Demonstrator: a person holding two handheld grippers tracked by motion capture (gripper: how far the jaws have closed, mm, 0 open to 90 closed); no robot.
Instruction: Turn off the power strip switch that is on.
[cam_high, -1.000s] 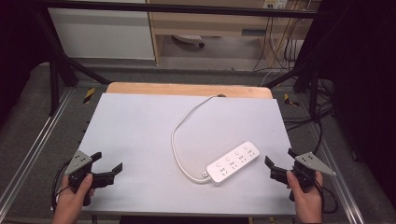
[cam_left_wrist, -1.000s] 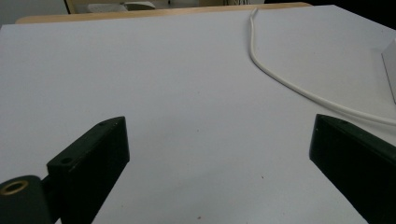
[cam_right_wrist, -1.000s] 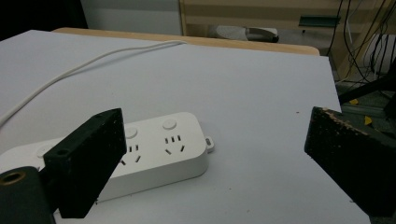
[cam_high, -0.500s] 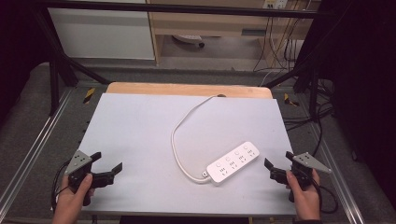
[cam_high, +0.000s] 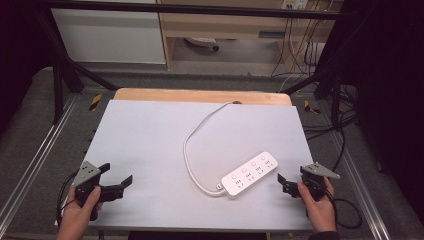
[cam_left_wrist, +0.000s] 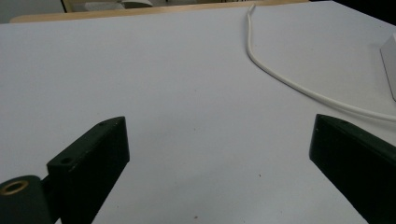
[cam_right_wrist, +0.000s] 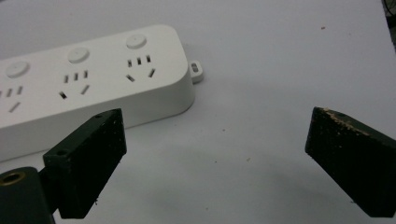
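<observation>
A white power strip (cam_high: 250, 175) lies at an angle on the right half of the white table top (cam_high: 150, 135), and its white cable (cam_high: 192, 145) curves to the far edge. My right gripper (cam_high: 291, 175) is held low just right of the strip, open and empty. In the right gripper view the strip's end (cam_right_wrist: 93, 79) lies ahead and to the left of the wide-apart jaws (cam_right_wrist: 215, 114). My left gripper (cam_high: 117, 173) is open at the near left corner, holding nothing. Its view (cam_left_wrist: 219, 125) looks across bare table to the cable (cam_left_wrist: 280, 77) and a corner of the strip (cam_left_wrist: 390, 56).
A wooden board edge (cam_high: 200, 95) runs along the far side of the table. Metal rails (cam_high: 35, 160) flank both sides, black frame posts (cam_high: 60, 75) stand at the back, and loose cables (cam_high: 345, 150) hang off the right side.
My right gripper has edged slightly left, closer to the power strip's end. The left gripper has hardly moved, and both stay open.
</observation>
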